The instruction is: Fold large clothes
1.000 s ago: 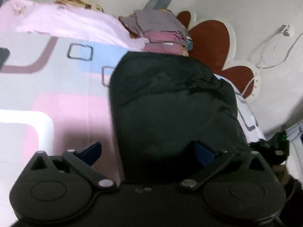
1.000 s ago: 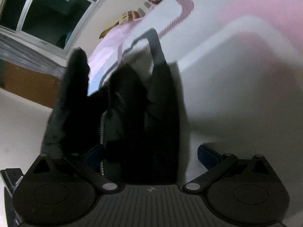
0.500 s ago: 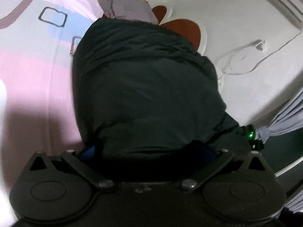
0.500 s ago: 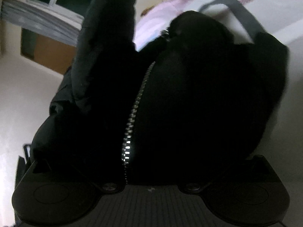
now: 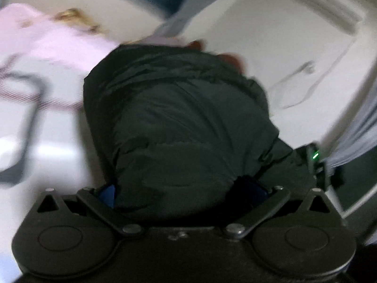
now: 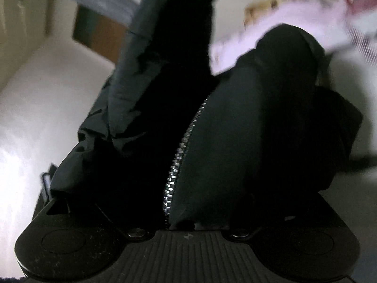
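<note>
Holds a thick wad of the black jacket (image 5: 179, 118) in the left tongs (image 5: 181, 191), spread wide, with both blue pads (image 5: 108, 194) pressed into the fabric at either side. Carries the wad above the bed (image 5: 54, 127), its pale patterned sheet blurred at left, a pink blanket (image 5: 59, 42) beyond. In the right wrist view, fills nearly all of the frame with the same jacket (image 6: 247, 129): silver zipper (image 6: 181, 151) running up from the right tongs (image 6: 188, 202), one sleeve (image 6: 165, 35) reaching up toward the top edge. Buries both right fingers under cloth. Has just been closing those jaws a little from full width, with jacket between them; cannot tell whether pressing on it yet.
</note>
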Action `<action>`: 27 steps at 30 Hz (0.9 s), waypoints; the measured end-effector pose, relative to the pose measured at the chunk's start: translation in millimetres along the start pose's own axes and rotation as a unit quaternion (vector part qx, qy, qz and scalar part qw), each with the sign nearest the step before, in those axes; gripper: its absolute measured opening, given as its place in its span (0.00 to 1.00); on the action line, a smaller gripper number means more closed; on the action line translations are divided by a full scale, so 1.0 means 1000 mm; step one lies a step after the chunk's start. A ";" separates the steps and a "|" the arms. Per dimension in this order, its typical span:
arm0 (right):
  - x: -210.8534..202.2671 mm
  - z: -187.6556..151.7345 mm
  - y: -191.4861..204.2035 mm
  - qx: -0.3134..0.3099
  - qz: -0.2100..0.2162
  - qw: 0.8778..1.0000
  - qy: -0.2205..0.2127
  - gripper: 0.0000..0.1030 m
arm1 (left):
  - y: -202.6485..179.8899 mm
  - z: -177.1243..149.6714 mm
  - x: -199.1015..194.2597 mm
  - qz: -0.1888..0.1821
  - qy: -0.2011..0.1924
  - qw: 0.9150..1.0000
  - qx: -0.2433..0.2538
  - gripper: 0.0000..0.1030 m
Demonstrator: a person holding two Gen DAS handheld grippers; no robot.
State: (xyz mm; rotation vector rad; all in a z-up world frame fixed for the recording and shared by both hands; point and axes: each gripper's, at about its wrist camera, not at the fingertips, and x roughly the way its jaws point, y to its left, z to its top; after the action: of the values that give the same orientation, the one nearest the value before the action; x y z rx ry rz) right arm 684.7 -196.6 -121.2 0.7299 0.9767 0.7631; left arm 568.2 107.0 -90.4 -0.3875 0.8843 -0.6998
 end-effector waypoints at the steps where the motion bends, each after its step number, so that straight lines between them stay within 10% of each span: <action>1: 0.034 -0.012 -0.015 0.015 -0.027 0.999 0.022 0.90 | 0.016 -0.013 0.002 0.046 0.019 0.999 0.000 1.00; 3: 0.076 -0.035 -0.045 0.045 -0.042 0.998 0.006 1.00 | 0.047 -0.041 0.021 0.115 0.037 0.993 -0.009 1.00; 5: 0.094 -0.040 -0.045 0.050 -0.058 0.997 -0.009 1.00 | 0.061 -0.053 0.019 0.088 0.014 0.994 -0.063 1.00; 11: 0.079 -0.036 -0.021 -0.021 -0.177 0.982 -0.067 0.98 | 0.011 -0.050 -0.015 0.146 -0.019 0.989 0.025 0.79; 14: 0.052 -0.034 0.023 -0.117 -0.217 0.960 -0.135 0.65 | -0.024 -0.056 -0.047 0.141 -0.064 0.986 0.067 0.70; 18: 0.123 -0.040 0.066 -0.220 -0.194 0.953 -0.081 0.60 | -0.053 -0.066 -0.014 0.143 -0.025 0.983 0.117 0.70; 21: 0.202 -0.039 0.022 -0.214 -0.266 0.940 -0.006 0.60 | -0.055 -0.089 0.027 0.192 -0.011 0.971 0.142 0.70; 27: 0.203 -0.045 0.012 -0.164 -0.260 0.951 -0.042 0.60 | -0.097 -0.108 0.020 0.256 -0.034 0.950 0.178 0.63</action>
State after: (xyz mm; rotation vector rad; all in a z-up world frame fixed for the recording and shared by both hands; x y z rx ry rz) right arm 713.4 -14.7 -217.7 0.1933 0.8827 0.4083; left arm 451.4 20.9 -109.4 0.1426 0.7312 -0.3485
